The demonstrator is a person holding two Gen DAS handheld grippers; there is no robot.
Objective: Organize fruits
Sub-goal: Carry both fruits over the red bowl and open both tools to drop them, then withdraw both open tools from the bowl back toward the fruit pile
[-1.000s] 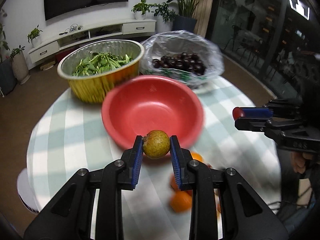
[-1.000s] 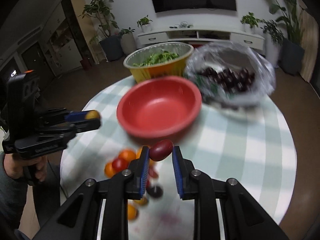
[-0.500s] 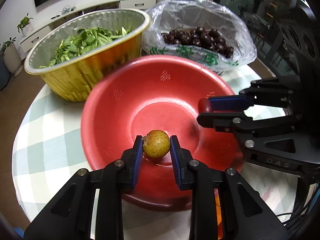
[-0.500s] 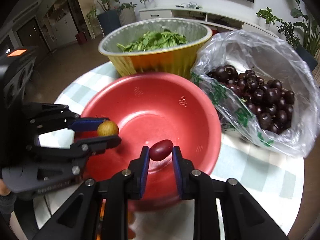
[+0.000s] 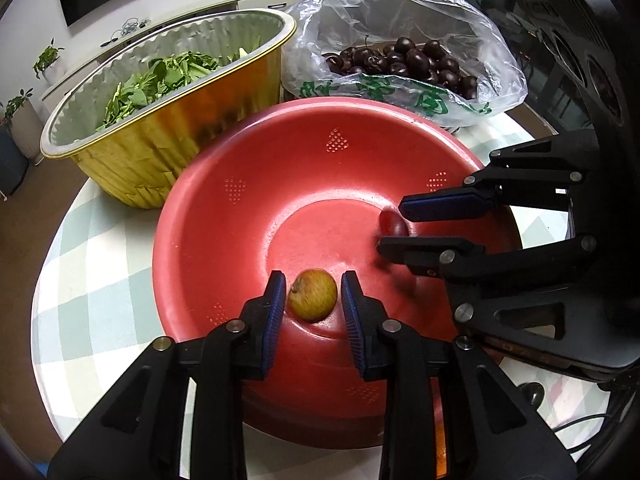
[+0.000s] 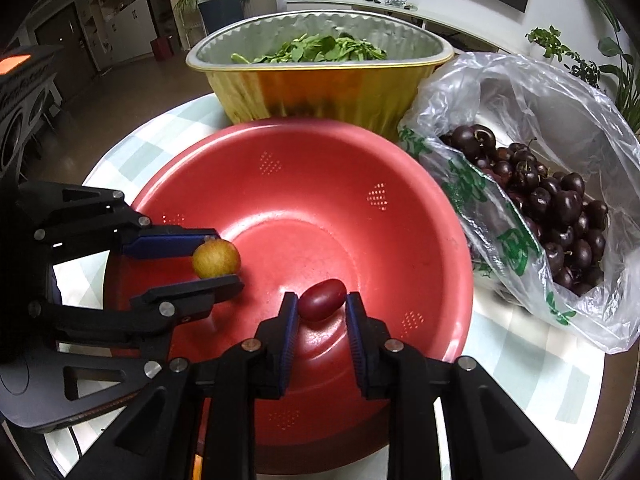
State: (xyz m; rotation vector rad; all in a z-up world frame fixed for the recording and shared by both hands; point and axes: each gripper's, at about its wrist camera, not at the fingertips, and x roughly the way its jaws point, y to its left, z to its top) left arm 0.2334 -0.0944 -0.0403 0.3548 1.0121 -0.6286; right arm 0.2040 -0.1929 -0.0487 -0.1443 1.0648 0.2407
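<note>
The left tongs (image 5: 313,296) stood over the near inner wall of the red bowl (image 5: 256,184), blue pads apart. The yellow-green fruit (image 5: 313,295) lay between the pads with a gap visible on each side. Whether it rested on the bowl wall or was in the air could not be told.

The right tongs (image 6: 322,307) stood over the near wall of the bowl (image 6: 320,168), jaws apart. The red fruit (image 6: 322,305) lay between the pads, close to the left pad, with a gap at the right pad. In the left view this fruit (image 5: 393,220) appeared blurred between the right tongs' (image 5: 394,224) fingers.

The bowl floor beyond both tongs was bare. The bowl's near rim was hidden behind the tong bodies in both views.

Beyond the bowl, the foil tray (image 6: 328,88) of greens (image 6: 316,50) stood close to the far rim. Just beside it, the plastic bag (image 6: 560,120) of cherries (image 6: 560,208) lay against the bowl's right side. The checked table (image 5: 96,264) showed to the left of the bowl, its round edge near.
</note>
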